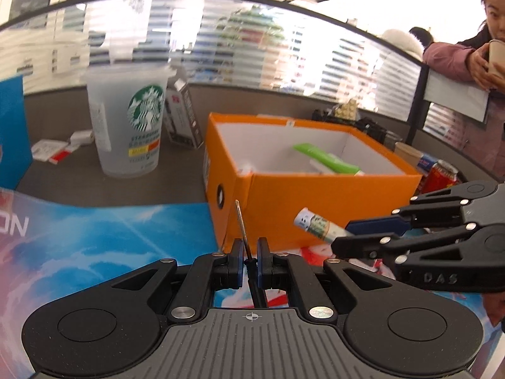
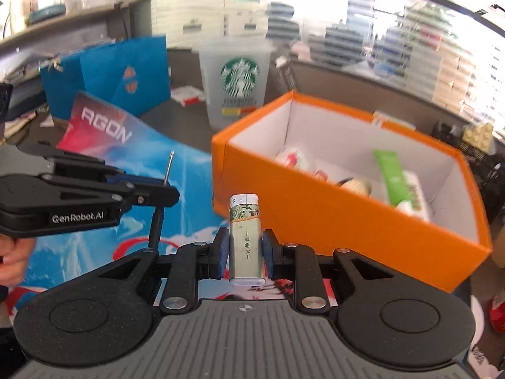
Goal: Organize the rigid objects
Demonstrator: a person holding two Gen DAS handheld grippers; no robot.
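Observation:
My left gripper (image 1: 250, 257) is shut on a small screwdriver (image 1: 242, 227), its thin metal shaft pointing up in front of the orange box (image 1: 315, 202). The screwdriver also shows in the right wrist view (image 2: 169, 165) held by the left gripper (image 2: 157, 192). My right gripper (image 2: 244, 252) is shut on a lighter (image 2: 244, 237) with a white top and printed wrap, held upright just left of the orange box (image 2: 331, 221). In the left wrist view the lighter (image 1: 318, 225) sticks out of the right gripper (image 1: 344, 237). The box holds a green tube (image 2: 389, 173) and other small items.
A clear Starbucks cup (image 1: 129, 120) stands left of the box, with a dark carton (image 1: 186, 117) behind it. A blue and red mat (image 2: 132, 189) covers the desk. A blue paper bag (image 2: 107, 75) stands at the back. A person (image 1: 483, 72) leans at the right.

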